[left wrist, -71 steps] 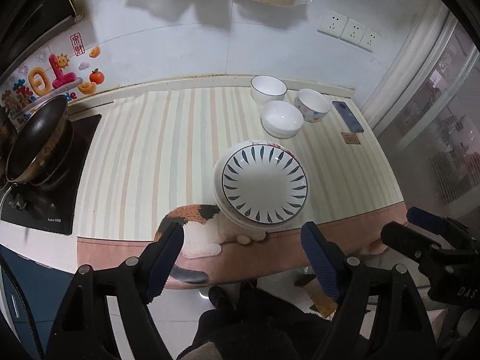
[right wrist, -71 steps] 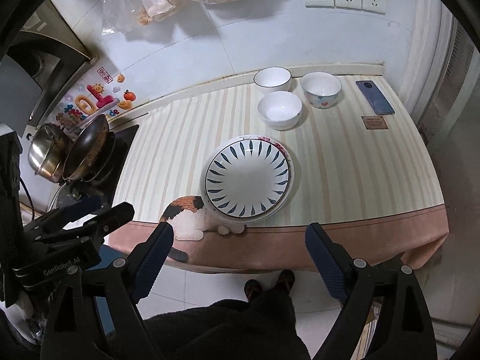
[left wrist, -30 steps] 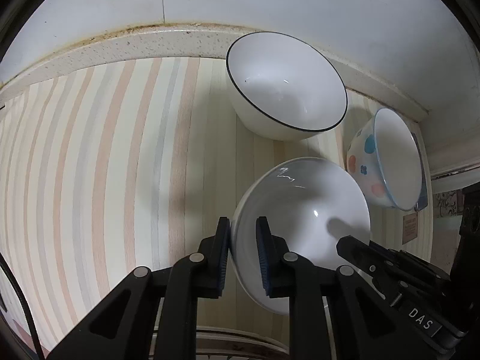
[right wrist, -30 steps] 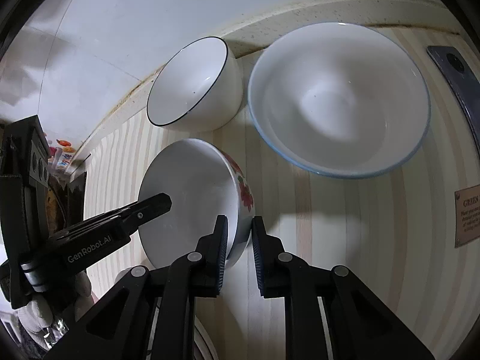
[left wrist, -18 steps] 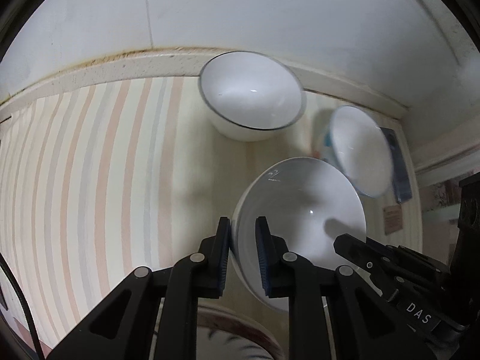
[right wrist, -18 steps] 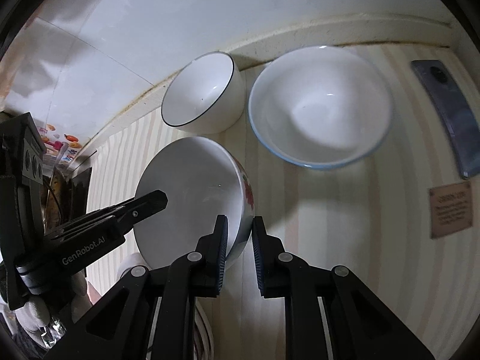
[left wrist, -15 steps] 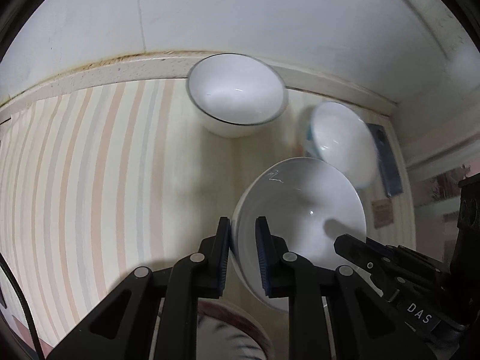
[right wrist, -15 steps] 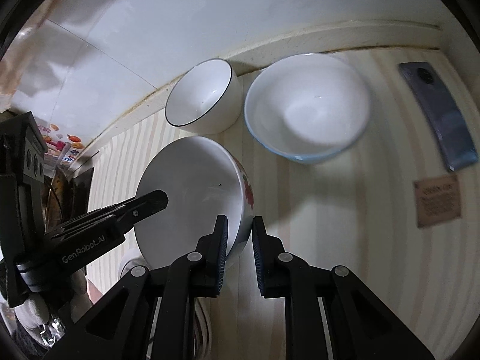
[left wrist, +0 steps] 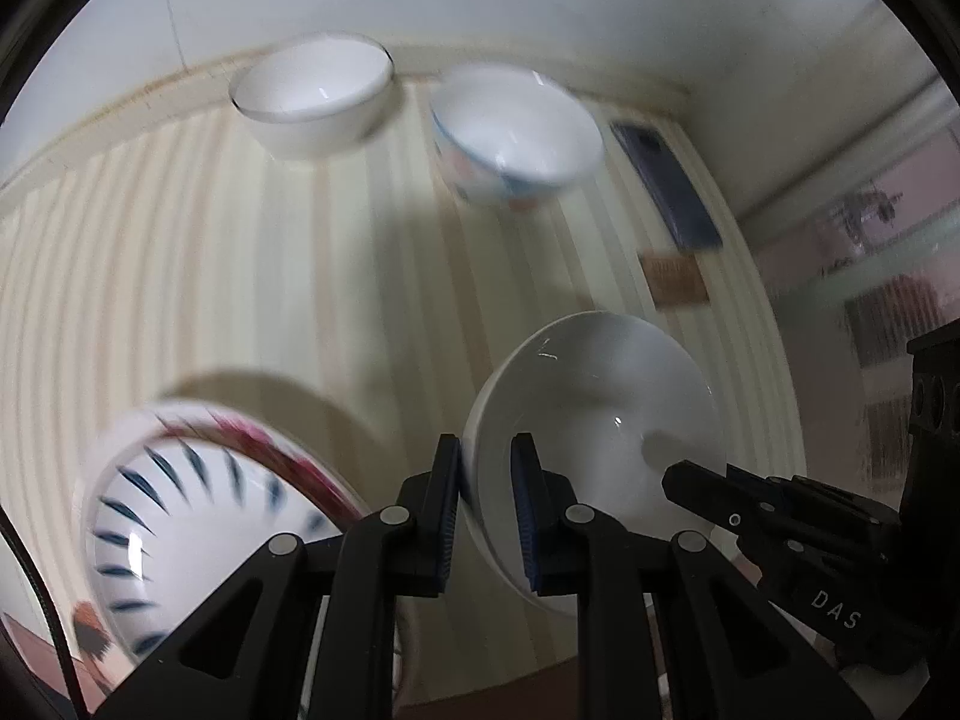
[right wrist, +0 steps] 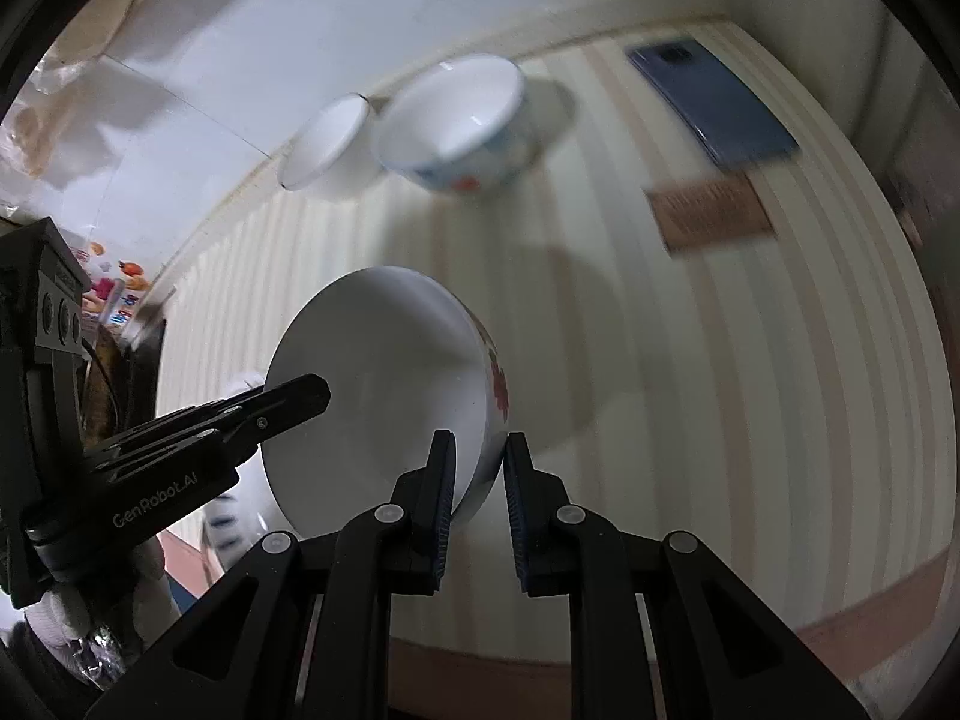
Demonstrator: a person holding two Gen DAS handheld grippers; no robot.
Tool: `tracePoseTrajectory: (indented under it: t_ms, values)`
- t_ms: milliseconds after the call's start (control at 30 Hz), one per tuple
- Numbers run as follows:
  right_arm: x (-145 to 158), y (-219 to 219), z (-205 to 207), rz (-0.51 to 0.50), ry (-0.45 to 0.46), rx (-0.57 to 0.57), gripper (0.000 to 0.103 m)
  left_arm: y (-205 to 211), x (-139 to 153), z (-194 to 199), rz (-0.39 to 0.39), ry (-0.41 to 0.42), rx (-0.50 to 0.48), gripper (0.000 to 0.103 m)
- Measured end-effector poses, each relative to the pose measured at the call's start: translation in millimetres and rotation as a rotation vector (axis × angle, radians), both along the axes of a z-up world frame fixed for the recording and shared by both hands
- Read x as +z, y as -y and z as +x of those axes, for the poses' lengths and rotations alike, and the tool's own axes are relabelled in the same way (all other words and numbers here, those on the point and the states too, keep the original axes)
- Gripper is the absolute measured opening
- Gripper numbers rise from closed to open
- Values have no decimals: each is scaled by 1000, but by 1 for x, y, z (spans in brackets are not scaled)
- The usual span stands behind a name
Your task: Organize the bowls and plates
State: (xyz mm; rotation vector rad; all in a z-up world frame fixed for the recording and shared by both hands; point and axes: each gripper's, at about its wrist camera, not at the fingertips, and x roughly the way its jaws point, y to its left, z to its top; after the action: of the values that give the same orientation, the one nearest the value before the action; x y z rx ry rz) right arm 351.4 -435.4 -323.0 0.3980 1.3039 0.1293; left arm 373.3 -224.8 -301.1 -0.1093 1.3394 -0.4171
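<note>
Both grippers are shut on opposite rims of one white bowl with red flowers on its outside [left wrist: 600, 414] [right wrist: 384, 384] and hold it tilted above the striped counter. My left gripper [left wrist: 486, 504] pinches its left rim. My right gripper [right wrist: 477, 504] pinches its right rim. A black-rimmed white bowl [left wrist: 312, 99] [right wrist: 324, 141] and a dotted blue-rimmed bowl [left wrist: 516, 141] [right wrist: 456, 126] stand at the back by the wall. The stacked plates with blue leaf marks [left wrist: 198, 516] lie at the front left, beside the held bowl.
A dark phone [left wrist: 666, 183] [right wrist: 714, 102] and a brown card [left wrist: 675, 282] [right wrist: 711, 219] lie on the counter's right side. The wall runs along the back. The counter's front edge is just below the grippers. A cooker is far left.
Both grippers have lifted the flowered bowl and carried it back from the other two bowls toward the counter's front. The plate stack has come into view beside it.
</note>
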Motion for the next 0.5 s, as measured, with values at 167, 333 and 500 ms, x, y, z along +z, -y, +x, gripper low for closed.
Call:
tracePoseTrajectory:
  t_ms: [167, 333, 500]
  values:
    - [-21, 18, -24, -5, -48, -29, 18, 23, -22, -16, 28, -33, -48, 15]
    - [-33, 27, -36, -8, -59, -36, 18, 35, -34, -24, 64, -31, -77, 15]
    - [-35, 27, -40, 1, -66, -27, 20, 39, -32, -24, 85, -32, -88, 15]
